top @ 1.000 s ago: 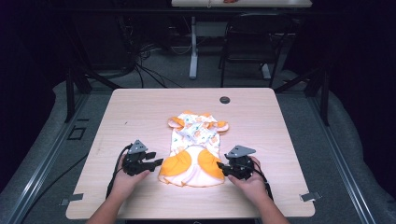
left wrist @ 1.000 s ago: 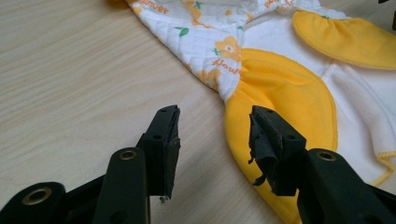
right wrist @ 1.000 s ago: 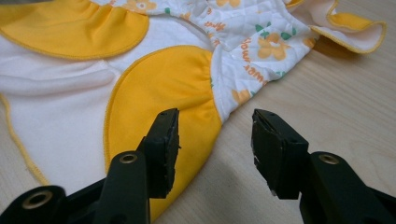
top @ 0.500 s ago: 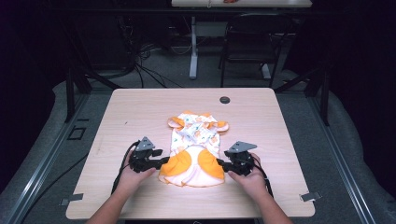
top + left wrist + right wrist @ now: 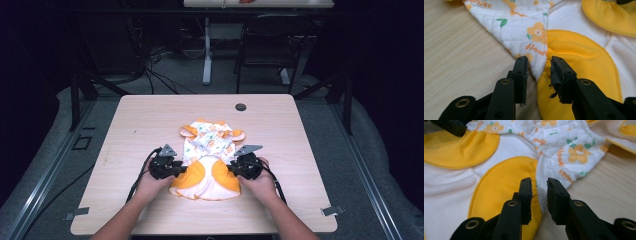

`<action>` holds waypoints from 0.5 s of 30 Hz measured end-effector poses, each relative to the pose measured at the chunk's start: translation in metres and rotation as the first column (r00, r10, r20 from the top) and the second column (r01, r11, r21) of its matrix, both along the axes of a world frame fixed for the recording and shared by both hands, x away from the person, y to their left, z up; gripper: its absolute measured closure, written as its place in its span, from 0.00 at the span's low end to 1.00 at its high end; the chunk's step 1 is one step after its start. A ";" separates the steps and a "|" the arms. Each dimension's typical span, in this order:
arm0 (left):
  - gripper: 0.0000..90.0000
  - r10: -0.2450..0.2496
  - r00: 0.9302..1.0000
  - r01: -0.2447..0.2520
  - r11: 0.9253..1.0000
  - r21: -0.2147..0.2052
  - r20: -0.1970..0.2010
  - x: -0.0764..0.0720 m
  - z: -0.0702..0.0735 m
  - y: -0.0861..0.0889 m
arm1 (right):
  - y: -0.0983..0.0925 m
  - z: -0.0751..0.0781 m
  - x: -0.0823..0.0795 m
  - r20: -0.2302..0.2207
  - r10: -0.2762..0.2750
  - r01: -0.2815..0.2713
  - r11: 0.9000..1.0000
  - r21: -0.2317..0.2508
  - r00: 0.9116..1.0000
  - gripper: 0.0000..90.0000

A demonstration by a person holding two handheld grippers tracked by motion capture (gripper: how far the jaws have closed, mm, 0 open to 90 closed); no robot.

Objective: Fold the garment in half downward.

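Gripping both side edges of the baby romper [image 5: 209, 159] at once is the step in hand, judging by how the 2 grippers flank it. The romper lies flat near the front of the counter [image 5: 150, 120], its orange-patched seat toward the person.

The left gripper [image 5: 538, 68] has just been closing its jaws; they stand partly spread, with the seam where quilted flower print meets orange patch between them, and the pads are not yet pressing. The right gripper [image 5: 539, 186] has likewise been closing, its jaws astride the opposite edge with a narrow gap left.

To do it well, push each gripper a little deeper so the pads bite on the full layered edge, not just the hem, then close both evenly before lifting.
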State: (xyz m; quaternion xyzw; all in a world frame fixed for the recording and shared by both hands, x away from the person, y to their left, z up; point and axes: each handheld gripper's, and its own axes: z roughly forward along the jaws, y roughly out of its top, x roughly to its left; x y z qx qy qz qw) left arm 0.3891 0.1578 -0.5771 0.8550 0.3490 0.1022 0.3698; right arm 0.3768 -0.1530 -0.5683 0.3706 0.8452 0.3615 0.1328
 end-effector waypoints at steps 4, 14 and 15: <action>0.77 -0.013 1.000 0.012 1.000 0.004 0.017 -0.003 -0.001 0.000 | 0.003 -0.004 0.000 -0.005 0.008 -0.008 1.000 -0.031 1.000 0.82; 0.79 -0.041 0.999 0.040 0.999 0.012 0.026 -0.014 -0.002 0.002 | 0.001 -0.009 -0.008 -0.010 0.033 -0.033 0.999 -0.001 0.999 0.83; 0.79 -0.043 0.999 0.043 0.999 0.014 0.026 -0.016 -0.002 0.002 | 0.001 -0.009 -0.009 -0.009 0.039 -0.039 0.999 -0.001 0.999 0.83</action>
